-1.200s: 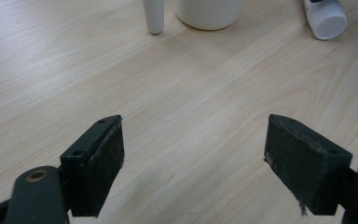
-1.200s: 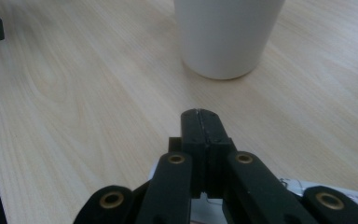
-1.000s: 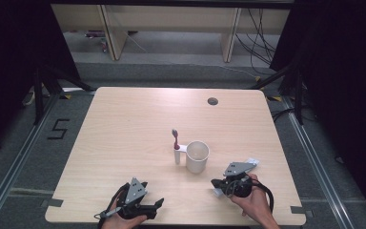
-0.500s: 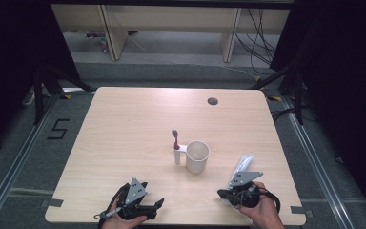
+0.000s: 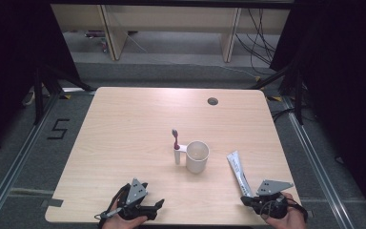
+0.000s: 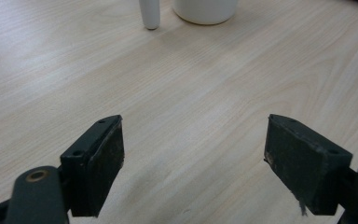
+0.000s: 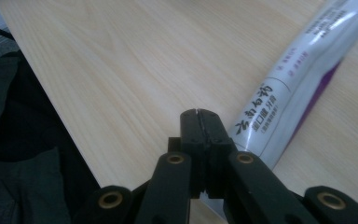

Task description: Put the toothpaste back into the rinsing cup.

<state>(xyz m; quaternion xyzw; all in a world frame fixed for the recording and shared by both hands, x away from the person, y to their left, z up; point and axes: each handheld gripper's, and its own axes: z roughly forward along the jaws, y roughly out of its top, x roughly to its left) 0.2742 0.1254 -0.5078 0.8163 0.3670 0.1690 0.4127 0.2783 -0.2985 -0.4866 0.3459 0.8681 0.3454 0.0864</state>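
A white cup (image 5: pixel 197 156) stands mid-table, with a red-necked toothbrush (image 5: pixel 176 141) upright in a white holder (image 5: pixel 177 155) at its left. A white and purple toothpaste tube (image 5: pixel 238 171) lies flat to the cup's right. My right gripper (image 5: pixel 244 201) sits at the front edge with its jaws shut on nothing. In the right gripper view the tube (image 7: pixel 289 88) lies against the right side of that gripper (image 7: pixel 199 114). My left gripper (image 5: pixel 158 206) rests open near the front edge. Its view has the gripper (image 6: pixel 193 154) spread wide over bare wood, with the cup's base (image 6: pixel 205 9) and the holder (image 6: pixel 149 14) ahead.
The wooden table (image 5: pixel 124 124) has a round cable hole (image 5: pixel 213 101) at the back right. Dark floor and metal rails run along both sides, and shelving stands behind. The front edge lies right under both hands.
My right hand has drawn back toward the front edge. The toothpaste tube now lies flat on the table beside the shut jaws. The left gripper has stayed put.
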